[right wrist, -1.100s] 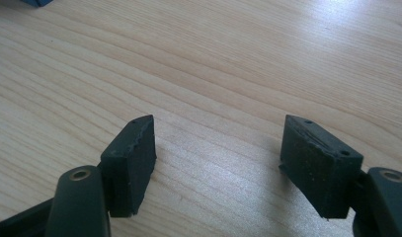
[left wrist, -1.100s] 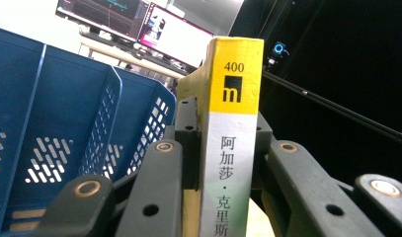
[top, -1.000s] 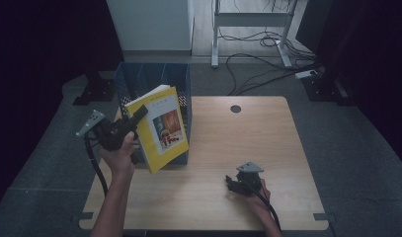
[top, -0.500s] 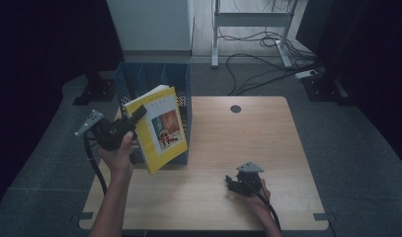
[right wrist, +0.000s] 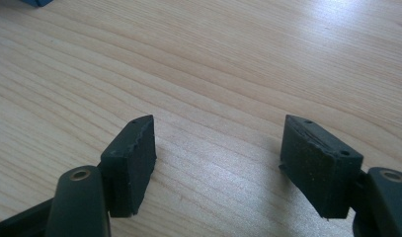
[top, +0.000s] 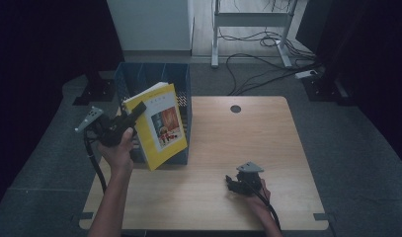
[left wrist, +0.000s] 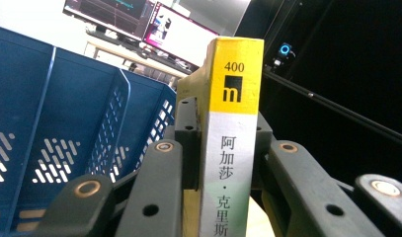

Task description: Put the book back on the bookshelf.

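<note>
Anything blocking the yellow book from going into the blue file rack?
Nothing visible. The left claw grips the yellow book by its spine, tilted, in front of the blue file rack, whose slots look empty. The right claw rests open on the table, well clear.

- book (left wrist: pixel 231 148) spine, yellow top part: the number "400" with a black square below it bearing a pale "m".
- same spine, grey part: chinese characters "阿加莎·克里斯", cut off below.
</note>
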The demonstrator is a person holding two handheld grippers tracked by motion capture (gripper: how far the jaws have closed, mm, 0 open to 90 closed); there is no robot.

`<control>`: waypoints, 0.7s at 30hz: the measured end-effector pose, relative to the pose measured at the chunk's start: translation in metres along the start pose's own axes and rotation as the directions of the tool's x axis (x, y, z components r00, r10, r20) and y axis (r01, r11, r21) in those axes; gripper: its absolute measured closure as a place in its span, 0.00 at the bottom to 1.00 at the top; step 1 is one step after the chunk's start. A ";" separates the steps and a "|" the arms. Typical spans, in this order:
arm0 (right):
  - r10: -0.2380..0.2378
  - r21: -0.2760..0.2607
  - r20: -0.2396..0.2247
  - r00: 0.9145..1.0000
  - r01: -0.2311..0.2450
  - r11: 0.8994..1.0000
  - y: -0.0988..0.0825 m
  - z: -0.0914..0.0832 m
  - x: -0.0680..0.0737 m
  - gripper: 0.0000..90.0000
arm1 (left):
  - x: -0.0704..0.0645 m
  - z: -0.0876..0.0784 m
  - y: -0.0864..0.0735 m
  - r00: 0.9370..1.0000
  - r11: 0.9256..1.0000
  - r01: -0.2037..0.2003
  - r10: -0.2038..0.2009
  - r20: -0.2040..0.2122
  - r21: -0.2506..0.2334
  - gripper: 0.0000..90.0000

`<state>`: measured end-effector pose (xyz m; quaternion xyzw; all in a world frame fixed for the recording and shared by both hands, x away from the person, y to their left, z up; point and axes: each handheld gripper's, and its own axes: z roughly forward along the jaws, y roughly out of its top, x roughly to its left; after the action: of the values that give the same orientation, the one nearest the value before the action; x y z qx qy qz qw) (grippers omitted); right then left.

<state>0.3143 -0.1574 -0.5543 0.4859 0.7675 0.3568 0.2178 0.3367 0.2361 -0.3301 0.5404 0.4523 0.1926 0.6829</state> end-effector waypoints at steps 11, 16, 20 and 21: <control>0.001 0.000 0.000 1.000 -0.001 1.000 0.000 0.000 0.000 0.32 | 0.003 0.007 0.003 1.000 1.000 -0.001 0.002 -0.020 0.009 0.83; 0.001 -0.002 0.001 1.000 -0.001 1.000 0.000 0.000 0.000 0.32 | 0.005 0.011 0.005 0.999 1.000 -0.008 0.009 -0.031 0.015 0.83; 0.002 -0.002 0.002 1.000 -0.002 1.000 0.000 0.000 0.000 0.32 | 0.006 0.014 0.005 0.999 1.000 -0.007 0.008 -0.037 0.017 0.83; 0.002 -0.002 0.002 1.000 -0.002 1.000 0.000 0.000 0.000 0.32 | 0.006 0.014 0.005 0.999 1.000 -0.007 0.007 -0.039 0.016 0.83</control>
<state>0.3143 -0.1573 -0.5544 0.4868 0.7666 0.3572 0.2186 0.3531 0.2346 -0.3280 0.5435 0.4650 0.2018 0.6691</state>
